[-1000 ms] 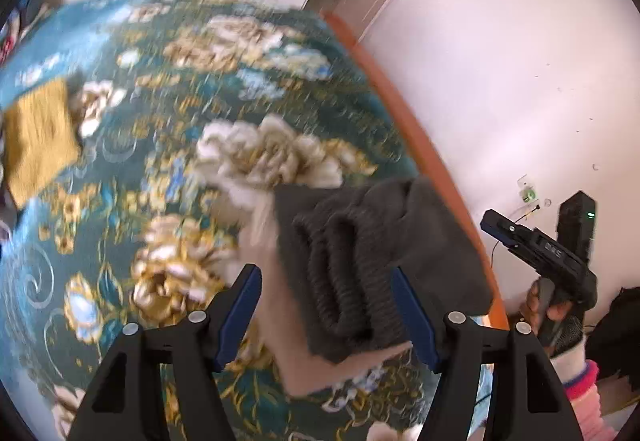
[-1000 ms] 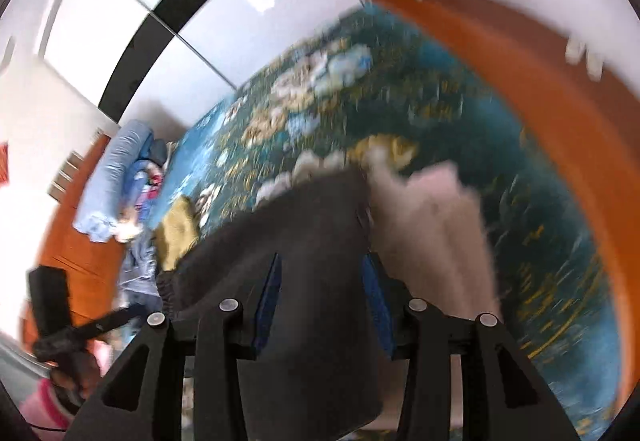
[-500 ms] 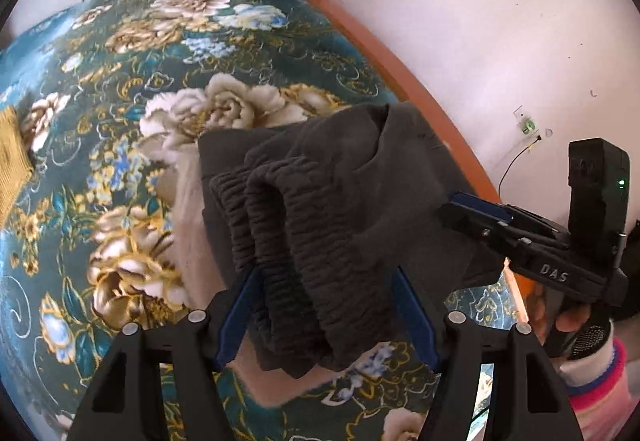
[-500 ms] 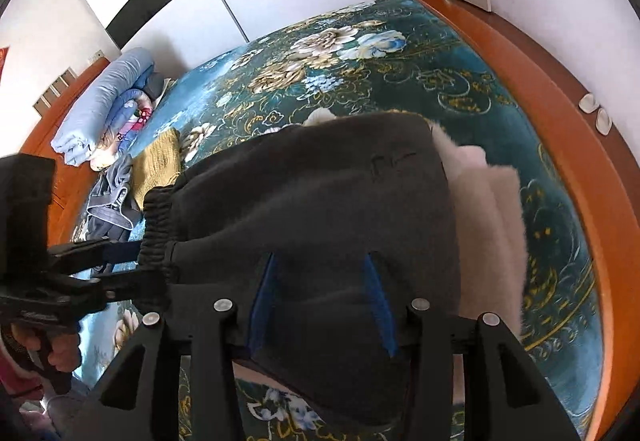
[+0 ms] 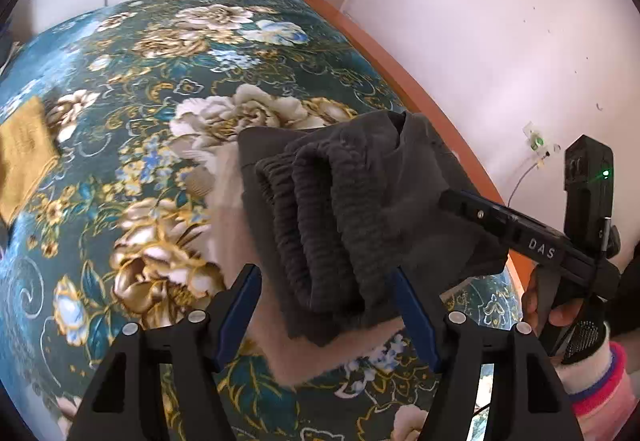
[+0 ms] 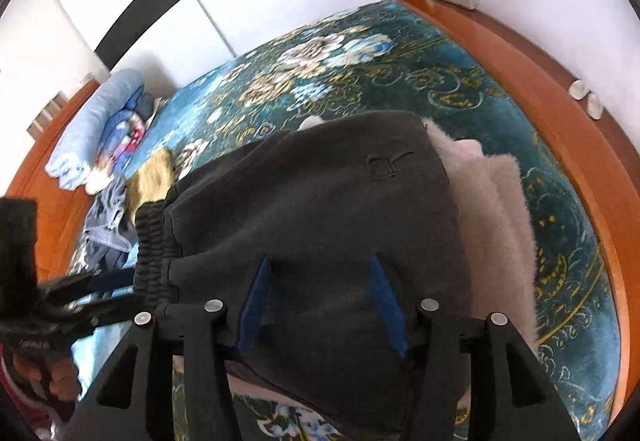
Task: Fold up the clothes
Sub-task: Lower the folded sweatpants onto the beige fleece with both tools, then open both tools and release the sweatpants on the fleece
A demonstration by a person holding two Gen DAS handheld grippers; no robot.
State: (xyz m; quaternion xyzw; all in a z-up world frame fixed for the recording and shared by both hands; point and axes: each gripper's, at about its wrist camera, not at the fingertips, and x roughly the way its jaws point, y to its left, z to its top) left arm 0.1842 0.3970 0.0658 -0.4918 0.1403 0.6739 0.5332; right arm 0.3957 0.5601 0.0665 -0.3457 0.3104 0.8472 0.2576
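Note:
Folded dark grey sweatpants (image 5: 352, 213) with a ribbed waistband lie on a folded pale pink fleece garment (image 5: 236, 241) on the floral bedspread (image 5: 132, 89). My left gripper (image 5: 326, 305) is open, its blue fingers on either side of the waistband end. My right gripper (image 6: 320, 297) is open, its blue fingertips (image 6: 256, 293) resting on top of the sweatpants (image 6: 320, 209), with the pink fleece (image 6: 496, 209) to the right. The right gripper also shows in the left wrist view (image 5: 472, 209), at the pants' right side.
A folded mustard garment (image 5: 24, 157) lies at the far left of the bed. Blue bedding and a heap of clothes (image 6: 104, 145) sit by the headboard. The orange wooden bed frame (image 6: 568, 145) runs along the right, beside a white wall.
Both grippers have moved in on the folded stack. The right gripper swung from a blurred tilt to level over the sweatpants. The stack looks larger and closer in both views.

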